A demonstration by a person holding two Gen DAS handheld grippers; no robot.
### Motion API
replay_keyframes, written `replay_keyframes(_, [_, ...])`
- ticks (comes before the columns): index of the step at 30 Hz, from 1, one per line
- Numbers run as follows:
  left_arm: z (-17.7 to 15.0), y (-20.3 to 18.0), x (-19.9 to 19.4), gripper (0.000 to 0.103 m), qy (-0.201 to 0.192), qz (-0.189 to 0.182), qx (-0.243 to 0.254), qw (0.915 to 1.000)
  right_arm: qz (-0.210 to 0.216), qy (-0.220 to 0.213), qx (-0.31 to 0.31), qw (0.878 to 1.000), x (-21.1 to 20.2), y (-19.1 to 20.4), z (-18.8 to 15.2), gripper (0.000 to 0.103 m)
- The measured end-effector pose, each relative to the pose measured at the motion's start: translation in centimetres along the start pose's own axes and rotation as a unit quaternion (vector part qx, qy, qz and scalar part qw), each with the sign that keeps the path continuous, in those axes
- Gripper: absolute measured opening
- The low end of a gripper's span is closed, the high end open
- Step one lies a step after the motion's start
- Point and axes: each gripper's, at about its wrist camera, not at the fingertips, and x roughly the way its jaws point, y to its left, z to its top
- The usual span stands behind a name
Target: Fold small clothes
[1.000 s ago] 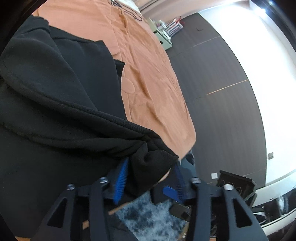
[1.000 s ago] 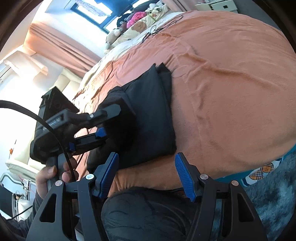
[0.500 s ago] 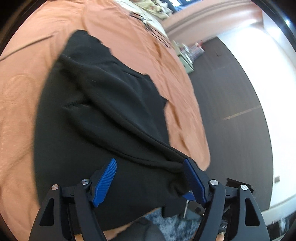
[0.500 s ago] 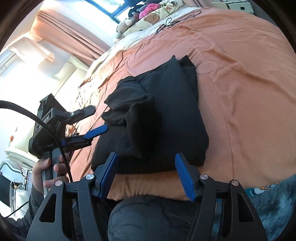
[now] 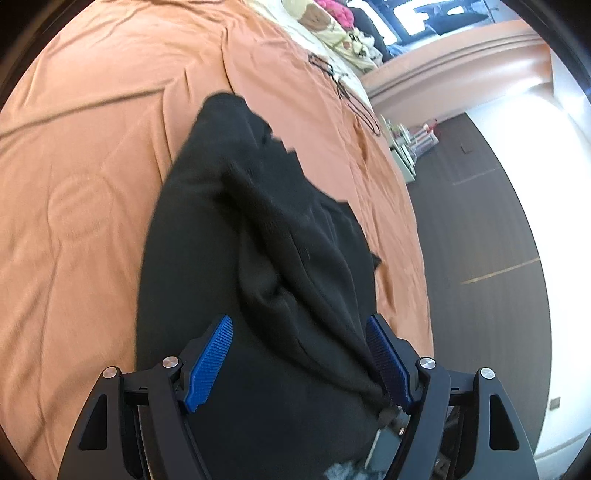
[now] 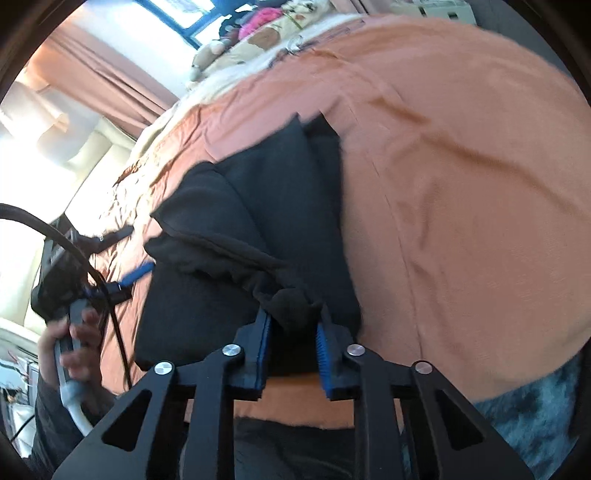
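Observation:
A black garment (image 5: 258, 258) lies partly folded on the orange bedspread (image 5: 92, 184). My left gripper (image 5: 299, 332) is open above its near end, a raised fold running between the fingers without being pinched. In the right wrist view the same black garment (image 6: 280, 206) lies near the bed's edge. My right gripper (image 6: 293, 314) is shut on a bunched corner of it at the near edge. The left gripper (image 6: 129, 254), open and held in a hand, shows at the left beside the garment.
Stuffed toys and pillows (image 6: 258, 22) sit at the head of the bed. A black cable (image 5: 343, 88) lies on the bedspread beyond the garment. Dark floor (image 5: 480, 240) runs along the bed's right side, with a grey shaggy rug (image 6: 524, 417) below the near edge.
My left gripper let go of the garment's corner, opened and drew back to the left. My right gripper moved in and shut on the bunched corner at the near edge.

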Motion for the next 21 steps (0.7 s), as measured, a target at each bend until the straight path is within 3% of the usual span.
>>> replay_keyframes(10, [4.2, -0.8, 1.8, 0.074, -0.015, 0.026, 0.021, 0.9993, 0.02, -0.004, 0.016, 1.0, 0.3, -0.8, -1.1, 0.016])
replay_keyframes(11, [4.6, -0.8, 2.0, 0.065, -0.016, 0.03, 0.023, 0.9992, 0.022, -0.004, 0.016, 1.0, 0.2, -1.1, -1.2, 0.016])
replay_keyframes(12, [4.9, -0.9, 2.1, 0.05, -0.016, 0.037, 0.024, 0.9989, 0.024, -0.005, 0.016, 1.0, 0.2, -1.3, -1.2, 0.016])
replay_keyframes(15, [5.7, -1.5, 2.4, 0.023, -0.012, 0.043, 0.036, 0.9984, 0.025, -0.005, 0.011, 1.0, 0.2, -1.5, -1.3, 0.016])
replay_keyframes(21, [7.3, -4.6, 2.3, 0.012, -0.025, 0.028, 0.085, 0.9957, 0.033, -0.011, 0.002, 0.999, -0.2, -1.3, -1.4, 0.016])
